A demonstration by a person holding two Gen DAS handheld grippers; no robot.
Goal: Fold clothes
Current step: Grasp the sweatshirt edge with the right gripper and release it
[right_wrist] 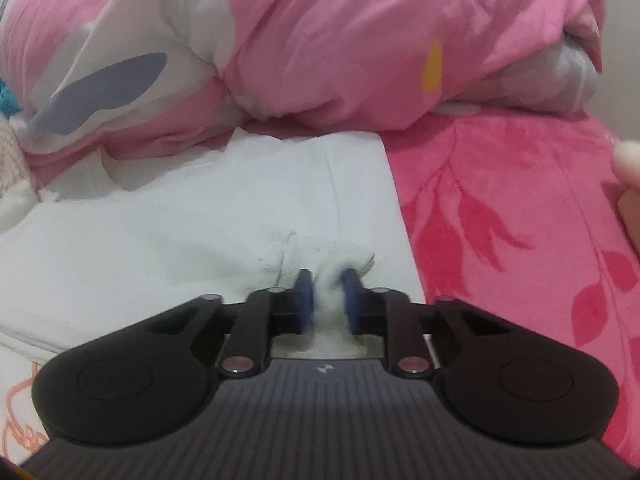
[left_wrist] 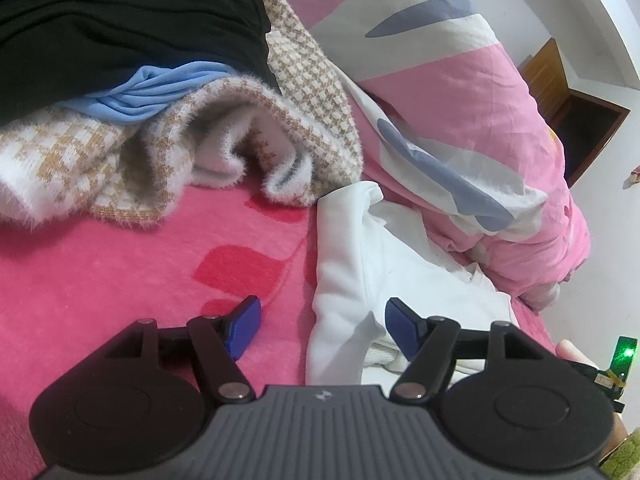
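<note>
- Step in hand, as judged: the opening grip of a fold on the white garment; one edge is taken, the other is not yet secured.
- Right gripper: jaws nearly closed, blue pads pinching a bunched, ribbed-looking white edge of the garment at its near right corner. The fabric puckers at the pinch.
- Left gripper: jaws stand well apart and hold nothing. One blue fingertip rests over the garment's white cloth; the other lies over the bare pink blanket. The garment's near left edge sits between the two fingers, unclamped.
- Garment position: spread on the pink blanket, mostly flat, its far edge tucked under the pink patterned duvet. A white sleeve runs along its left side.
- Next move, as judged: the left gripper needs to close on the near left edge or sleeve before any lift, so both corners travel together.
- Risk, as judged: the far edge caught beneath the duvet may drag when the cloth is pulled.
- Further off, left view: a fuzzy houndstooth knit, a light blue cloth and a black garment lie heaped, unfolded.
</note>
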